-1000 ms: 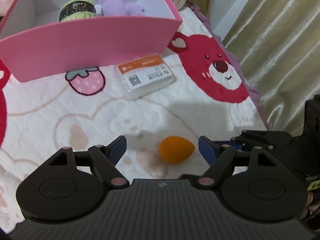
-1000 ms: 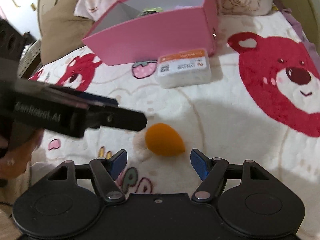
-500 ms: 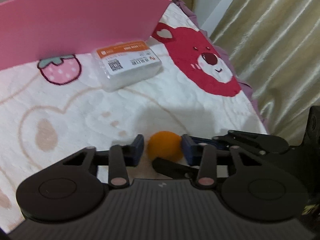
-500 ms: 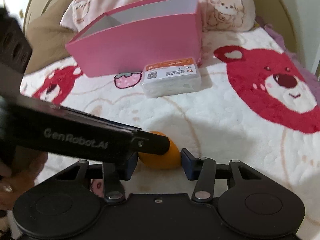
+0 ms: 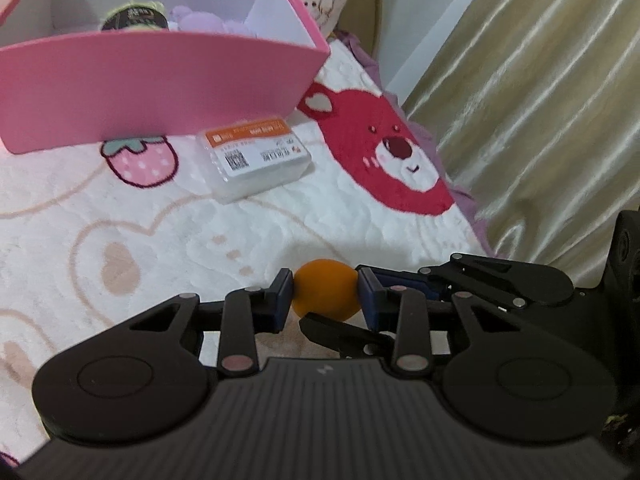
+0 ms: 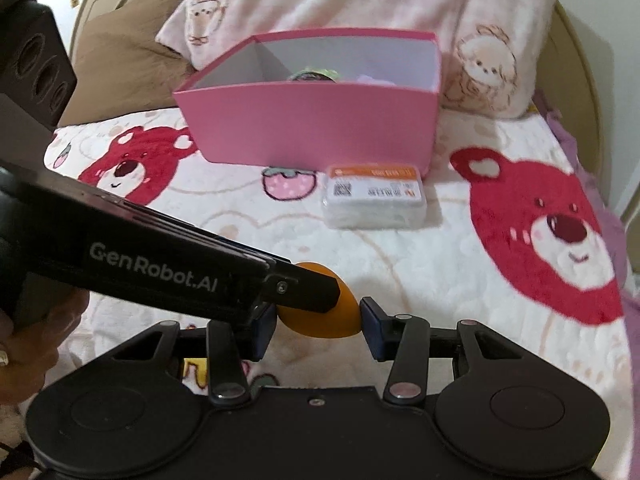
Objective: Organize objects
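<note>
Both my tools clamp the orange sponge [image 5: 325, 294] above the bed [image 5: 160, 232]: left tool [image 5: 325, 296] and right tool [image 6: 318, 320], whose view hides part of it. The pink box [image 6: 312, 124] (contents barely visible) stands beyond.

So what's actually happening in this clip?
A person is tidying items on a bear-print blanket. Both the left hand-held gripper and the right hand-held gripper are clamped on the same orange sponge. A labelled packet lies in front of the pink box, which already holds a green item and a purple toy.
</note>
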Motion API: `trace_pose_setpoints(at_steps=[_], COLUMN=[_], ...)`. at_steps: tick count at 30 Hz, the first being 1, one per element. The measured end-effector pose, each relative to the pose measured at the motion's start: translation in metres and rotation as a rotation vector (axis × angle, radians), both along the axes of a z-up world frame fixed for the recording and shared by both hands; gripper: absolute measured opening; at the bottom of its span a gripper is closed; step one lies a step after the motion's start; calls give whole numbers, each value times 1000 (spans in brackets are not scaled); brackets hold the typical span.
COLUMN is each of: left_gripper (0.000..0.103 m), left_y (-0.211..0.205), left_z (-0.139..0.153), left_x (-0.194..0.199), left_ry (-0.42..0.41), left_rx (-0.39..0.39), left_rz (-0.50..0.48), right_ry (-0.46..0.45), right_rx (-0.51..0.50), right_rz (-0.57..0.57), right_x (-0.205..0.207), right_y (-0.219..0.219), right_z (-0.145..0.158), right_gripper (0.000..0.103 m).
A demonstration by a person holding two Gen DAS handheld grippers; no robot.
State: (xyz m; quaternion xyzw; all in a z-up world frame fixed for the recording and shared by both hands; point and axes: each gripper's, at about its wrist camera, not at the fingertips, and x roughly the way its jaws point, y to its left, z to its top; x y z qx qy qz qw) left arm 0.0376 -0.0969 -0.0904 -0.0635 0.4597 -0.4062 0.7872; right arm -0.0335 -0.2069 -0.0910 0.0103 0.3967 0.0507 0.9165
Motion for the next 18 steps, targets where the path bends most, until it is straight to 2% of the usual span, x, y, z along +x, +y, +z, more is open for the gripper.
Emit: trace_pose_setpoints(at_steps=[8,12,18], left_gripper=[34,34,34], left_y=[31,41,46], left_z=[32,53,87], left_x=[6,9,23], left_ry=[19,-7,-28], left_rx=[-93,-120,-162], left_rz=[40,48,38], right_ry=[-25,-32,-3], right_rx=[10,-7,24], right_rz=[53,81,91], right_x=[6,11,30], right_y=[12,19,10], right_z=[40,64,107], right_gripper=[51,51,51])
